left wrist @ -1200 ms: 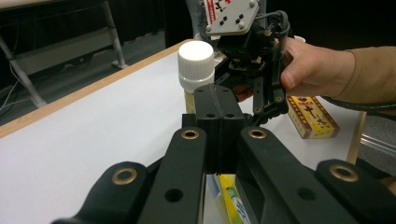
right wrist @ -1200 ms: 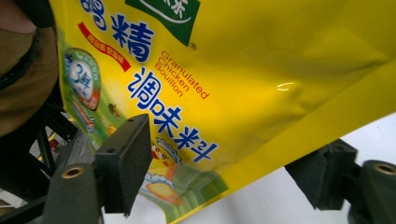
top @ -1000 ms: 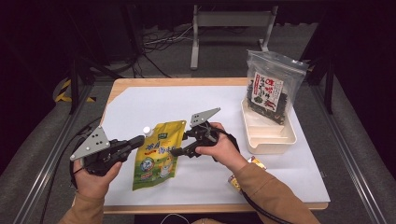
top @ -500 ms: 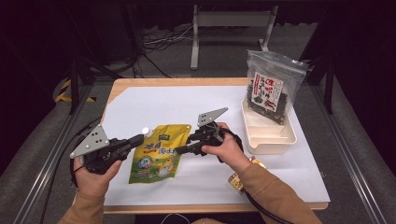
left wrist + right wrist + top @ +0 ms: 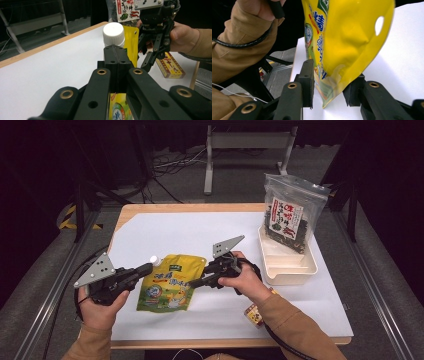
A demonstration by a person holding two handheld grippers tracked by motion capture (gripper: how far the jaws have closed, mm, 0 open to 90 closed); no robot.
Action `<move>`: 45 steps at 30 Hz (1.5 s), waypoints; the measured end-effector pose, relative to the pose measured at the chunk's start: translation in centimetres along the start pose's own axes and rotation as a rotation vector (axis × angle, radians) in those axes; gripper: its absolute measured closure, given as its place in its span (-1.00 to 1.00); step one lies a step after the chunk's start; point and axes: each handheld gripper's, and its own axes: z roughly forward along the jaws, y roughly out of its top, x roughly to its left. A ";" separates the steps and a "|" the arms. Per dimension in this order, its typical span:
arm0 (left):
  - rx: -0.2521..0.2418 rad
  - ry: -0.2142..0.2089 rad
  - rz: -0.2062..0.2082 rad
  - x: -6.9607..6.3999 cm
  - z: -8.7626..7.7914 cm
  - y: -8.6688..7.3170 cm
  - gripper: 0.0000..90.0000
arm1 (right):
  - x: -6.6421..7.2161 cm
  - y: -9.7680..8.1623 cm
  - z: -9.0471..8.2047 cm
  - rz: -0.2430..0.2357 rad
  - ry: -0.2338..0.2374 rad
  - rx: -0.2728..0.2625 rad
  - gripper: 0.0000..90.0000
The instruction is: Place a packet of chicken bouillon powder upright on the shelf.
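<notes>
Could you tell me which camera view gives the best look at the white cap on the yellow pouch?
The left gripper view: the white cap stands large and sharp just beyond the shut left gripper. In the high view the cap is a small pale spot at the yellow pouch's corner. The right gripper view gives the pouch's body.

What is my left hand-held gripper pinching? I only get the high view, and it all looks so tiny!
Observer: In the left gripper view, the left hand-held gripper is shut on the edge of the yellow pouch, right beside its white cap.
Operator: Has the other one grabbed it too?
Observer: Not quite. The right hand-held gripper has just been closing, and a corner of the pouch is between its jaws, but one pad stands apart from it.
</notes>
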 end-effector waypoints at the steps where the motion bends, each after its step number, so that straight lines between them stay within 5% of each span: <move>1: -0.001 -0.002 -0.001 0.0 0.0 0.0 1.00 | 0.0 0.0 0.0 -0.001 0.004 -0.001 0.47; 6: -0.011 -0.030 -0.003 -0.2 0.4 0.1 1.00 | 0.4 0.1 0.8 -0.026 0.025 0.014 0.54; 10: 0.000 -0.010 0.016 -0.5 0.3 0.3 1.00 | 1.6 0.7 2.1 -0.096 -0.028 0.071 0.68; 20: -0.017 -0.007 0.008 -0.4 0.1 0.3 1.00 | 1.5 0.9 2.0 -0.107 -0.036 0.058 0.74; 28: -0.069 -0.027 -0.007 -0.3 0.0 0.4 1.00 | 2.3 1.9 -0.3 -0.114 -0.070 0.026 0.77; 37: -0.099 -0.040 0.018 -0.7 0.6 0.8 0.82 | 3.9 3.5 -3.7 -0.163 -0.163 0.064 0.79; 45: -0.078 -0.057 0.019 -0.3 1.3 0.8 0.66 | 4.7 4.5 -7.5 -0.168 -0.253 0.106 0.79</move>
